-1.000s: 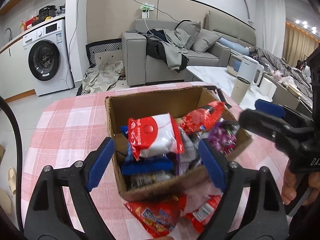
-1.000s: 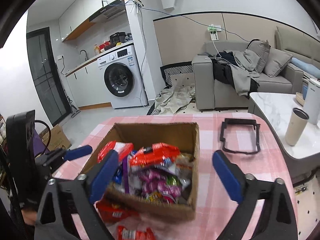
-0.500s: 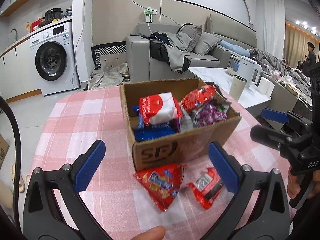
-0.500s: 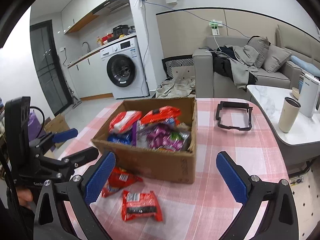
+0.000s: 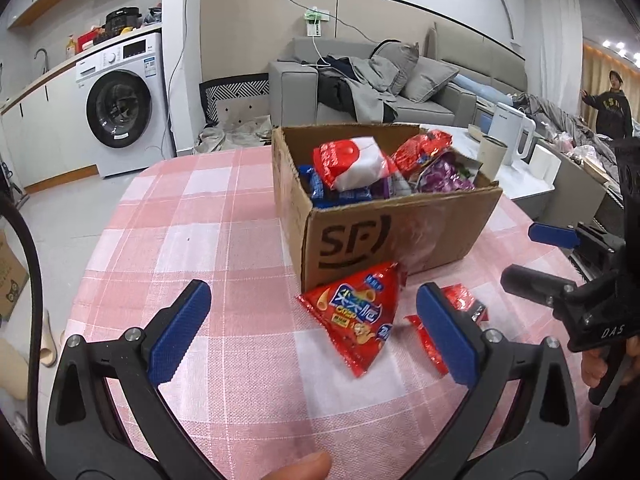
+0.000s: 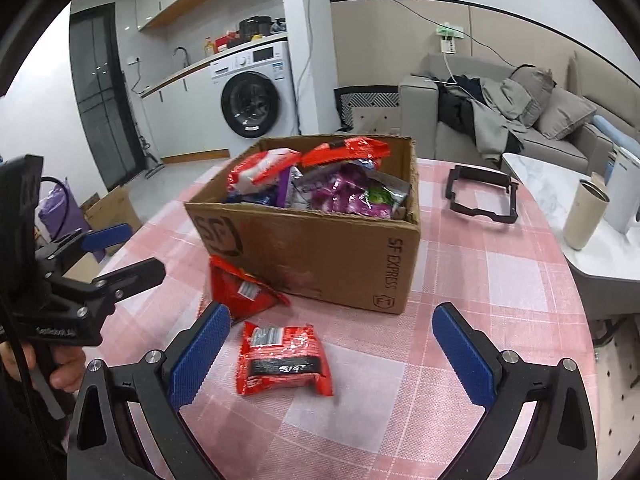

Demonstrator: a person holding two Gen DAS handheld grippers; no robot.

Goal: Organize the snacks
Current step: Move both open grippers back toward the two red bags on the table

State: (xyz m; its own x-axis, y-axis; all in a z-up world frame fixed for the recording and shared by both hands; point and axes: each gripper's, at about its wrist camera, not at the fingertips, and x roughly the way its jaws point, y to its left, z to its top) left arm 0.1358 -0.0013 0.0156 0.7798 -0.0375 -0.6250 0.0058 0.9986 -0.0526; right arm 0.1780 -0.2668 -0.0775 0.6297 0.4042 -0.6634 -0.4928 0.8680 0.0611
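I am holding my left gripper [image 5: 312, 334] low over the pink checked desk [image 5: 208, 208], its jaws spread wide with nothing between them; they have just been opening. My right gripper [image 6: 332, 354] is also standing wide apart and empty.

The cardboard box [image 5: 400, 232] is sitting in the upper middle of both views, already heaped with snacks: a red and white bag [image 5: 352, 162] on top, purple packets [image 6: 348, 196] toward the far side. It is so full that I judge the loose ones slid out over its edge.

Two snacks are lying on the desk outside it. The triangular red chip bag [image 5: 360, 314] is leaning against the box's near wall, just ahead of my left gripper. The flat red packet [image 6: 282, 358] is lying between my right gripper's fingers, apart from the box. These probably need picking up next.

Nothing is blocking either packet, though the two grippers are working close together. A black frame [image 6: 482, 196] is lying at the right of the right view, clear of the box. A mug [image 6: 584, 216] and kettle [image 6: 622, 196] are standing on a separate white table beyond.
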